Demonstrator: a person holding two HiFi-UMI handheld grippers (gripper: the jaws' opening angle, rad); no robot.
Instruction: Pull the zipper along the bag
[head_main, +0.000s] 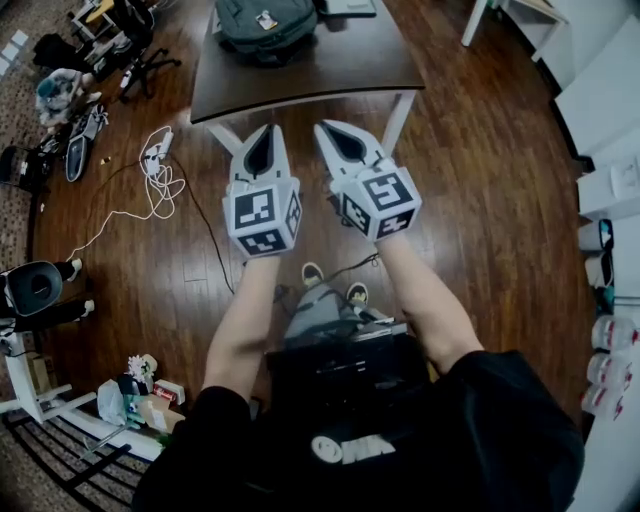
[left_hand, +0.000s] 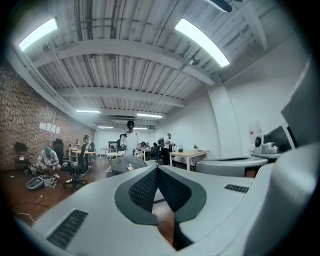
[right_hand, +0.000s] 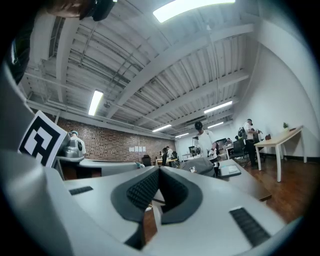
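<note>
Bag (head_main: 265, 25) is where our attention goes: it lies on the far part of the dark table (head_main: 330, 70), well apart from both grippers, and its top is cut off by the edge of the head view. What we can see of it suggests that its long axis runs across the table, left to right as we face it. We cannot make out the zipper or its pull from here.

We hold the left gripper (head_main: 262, 130) and the right gripper (head_main: 330, 128) side by side over the floor (head_main: 480, 200), short of the table's near edge, both pointing level towards the table. Each has its jaws clenched tip to tip with nothing between them.

The left gripper view has the bag (left_hand: 127, 164) just left of the closed tips of the left gripper (left_hand: 156, 167). In the right gripper view the bag (right_hand: 202, 165) sits to the right of the tips of the right gripper (right_hand: 159, 169), with the table (right_hand: 250, 182) stretching out below it.

So the bag lies ahead of both hands. We judge the left gripper the better lined up, almost straight in front of the bag, and neither hand clearly nearer. We think the reach has to go forward over the table edge, and the jaws must part before either can take the pull.
</note>
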